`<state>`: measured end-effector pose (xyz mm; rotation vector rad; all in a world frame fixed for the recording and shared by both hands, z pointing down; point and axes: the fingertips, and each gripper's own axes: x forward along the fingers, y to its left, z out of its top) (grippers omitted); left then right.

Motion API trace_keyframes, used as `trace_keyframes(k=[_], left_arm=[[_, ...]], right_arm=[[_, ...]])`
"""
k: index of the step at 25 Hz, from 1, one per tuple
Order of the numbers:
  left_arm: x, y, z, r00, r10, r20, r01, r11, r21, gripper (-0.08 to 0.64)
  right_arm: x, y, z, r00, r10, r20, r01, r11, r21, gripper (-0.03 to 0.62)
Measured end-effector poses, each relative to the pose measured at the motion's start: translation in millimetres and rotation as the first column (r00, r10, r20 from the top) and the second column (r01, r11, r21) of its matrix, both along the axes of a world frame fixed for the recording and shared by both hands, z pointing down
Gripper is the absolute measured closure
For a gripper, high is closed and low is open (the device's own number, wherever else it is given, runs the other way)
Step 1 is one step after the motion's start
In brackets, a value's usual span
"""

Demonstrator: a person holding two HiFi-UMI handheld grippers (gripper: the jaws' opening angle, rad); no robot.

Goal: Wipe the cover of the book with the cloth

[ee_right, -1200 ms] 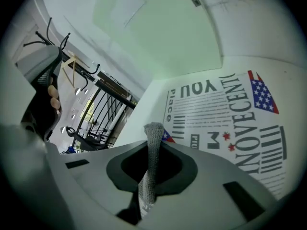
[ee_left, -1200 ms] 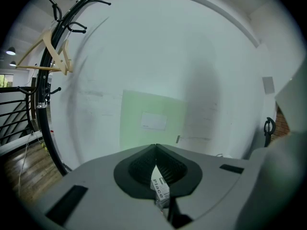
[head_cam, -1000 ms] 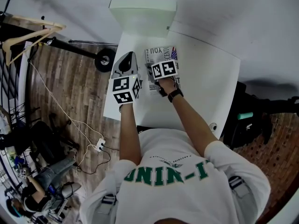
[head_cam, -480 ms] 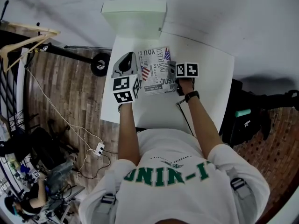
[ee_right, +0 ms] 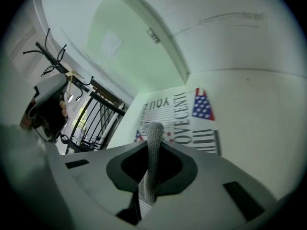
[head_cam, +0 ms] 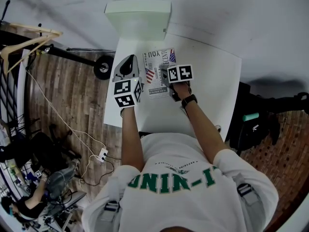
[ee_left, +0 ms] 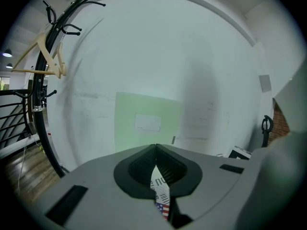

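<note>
White table (head_cam: 212, 81); right claw's (ee_right: 152, 145) own view shows cloth (ee_right: 152, 131) above book (ee_right: 192, 128).

book (head_cam: 155, 61) on table (head_cam: 212, 81), box (head_cam: 137, 21) behind

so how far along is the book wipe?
Done: the cloth is clamped in the right gripper, and the book lies flat on the white table. In hand: that gripper sits over the cover's middle; the left gripper, jaws together, sits at the book's left edge. Left: the pictures don't show how much cover is wiped, so assume more strokes.
</note>
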<state>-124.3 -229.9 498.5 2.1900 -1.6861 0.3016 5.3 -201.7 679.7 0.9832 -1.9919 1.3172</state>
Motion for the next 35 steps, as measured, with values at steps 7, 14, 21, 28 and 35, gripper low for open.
trace_keyframes(k=[7, 14, 21, 28, 35], left_arm=[[-10, 6, 4, 1.000, -0.024, 0.001, 0.024, 1.000, -0.009, 0.548], [-12, 6, 4, 1.000, -0.014, 0.003, 0.014, 1.000, -0.009, 0.548], [4, 1, 1, 1.000, 0.026, -0.005, -0.026, 1.000, -0.003, 0.548], [10, 1, -4, 0.999, 0.036, -0.008, -0.036, 0.999, 0.007, 0.548], [-2, 5, -3, 1.000, 0.015, -0.005, -0.015, 1.000, 0.003, 0.548]], right_arm=[[-90, 34, 18, 0.986, -0.164, 0.040, 0.166, 0.986, -0.033, 0.558], [-57, 27, 22, 0.992, -0.126, -0.026, 0.126, 0.992, -0.010, 0.558], [40, 9, 18, 0.996, 0.046, -0.083, -0.046, 0.999, -0.004, 0.559], [75, 5, 16, 0.984, 0.094, -0.149, -0.093, 0.996, 0.011, 0.560], [-11, 23, 5, 0.996, -0.071, -0.057, 0.072, 0.997, 0.012, 0.558]])
